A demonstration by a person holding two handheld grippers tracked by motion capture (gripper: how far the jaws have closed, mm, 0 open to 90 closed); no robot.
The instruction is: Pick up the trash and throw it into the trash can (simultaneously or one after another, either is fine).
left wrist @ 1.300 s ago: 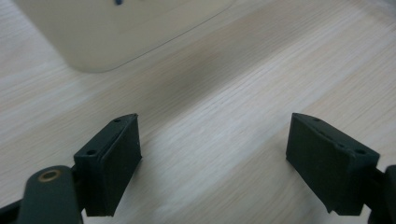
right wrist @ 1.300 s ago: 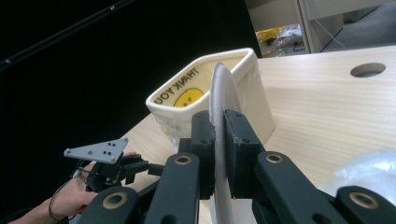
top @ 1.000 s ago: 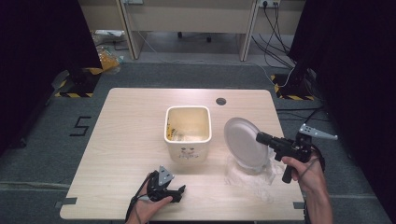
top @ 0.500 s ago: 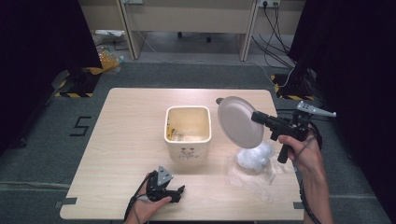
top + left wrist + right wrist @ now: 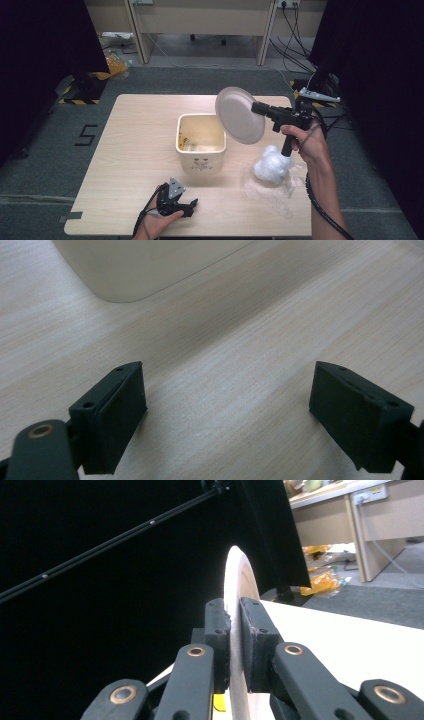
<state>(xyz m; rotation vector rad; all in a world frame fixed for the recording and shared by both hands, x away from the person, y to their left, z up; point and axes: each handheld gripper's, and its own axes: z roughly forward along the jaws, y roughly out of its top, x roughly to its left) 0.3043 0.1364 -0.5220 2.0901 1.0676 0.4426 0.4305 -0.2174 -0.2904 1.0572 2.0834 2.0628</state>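
On one table (image 5: pixel 130 150): one bin (image 5: pixel 200 143); right gripper (image 5: pixel 256 107) clamps one plate (image 5: pixel 239 115), left gripper (image 5: pixel 187 207) gapes wide.

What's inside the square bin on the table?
The bin holds some pale scraps with a few yellowish bits along its left inner wall. The plate, held tilted by the right tool, covers the bin's right rim corner, and the walls hide the bottom edges.

The tilted plate (image 5: pixel 240 115) hides the far right corner of the bin (image 5: pixel 200 142), whose small contents stay unclear, while the left gripper view crops that bin (image 5: pixel 145 265) at its top edge.
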